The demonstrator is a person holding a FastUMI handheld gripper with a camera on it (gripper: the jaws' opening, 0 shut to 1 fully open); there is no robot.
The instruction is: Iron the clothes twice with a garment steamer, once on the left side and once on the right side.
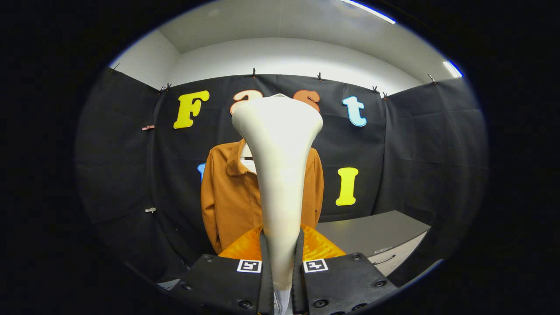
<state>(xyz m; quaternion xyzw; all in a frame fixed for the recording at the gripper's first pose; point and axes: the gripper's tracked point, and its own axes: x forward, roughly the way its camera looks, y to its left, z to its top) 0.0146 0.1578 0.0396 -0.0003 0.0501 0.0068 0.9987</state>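
1. Gripper sat nearest the lens, its two fingers pressed against opposite sides of the garment steamer, clamped on its narrow handle.
2. Each finger carried a small square marker on its upper face, just beside the handle.
3. Steamer stood upright between the fingers; its pale body widened toward a flared head at the top, well above the fingertips.
4. Brown collared jacket hung beyond the steamer, against the black cloth wall. Steamer body covered the jacket's middle; left shoulder, collar and a strip of the right side were visible.
5. Could not tell whether the steamer head touched the garment; it appeared to be in front of it and apart.
6. Grey cabinet with a drawer handle stood to the right of the jacket, lower down, near the wall.
7. Small clips pinned the cloth wall on the left.
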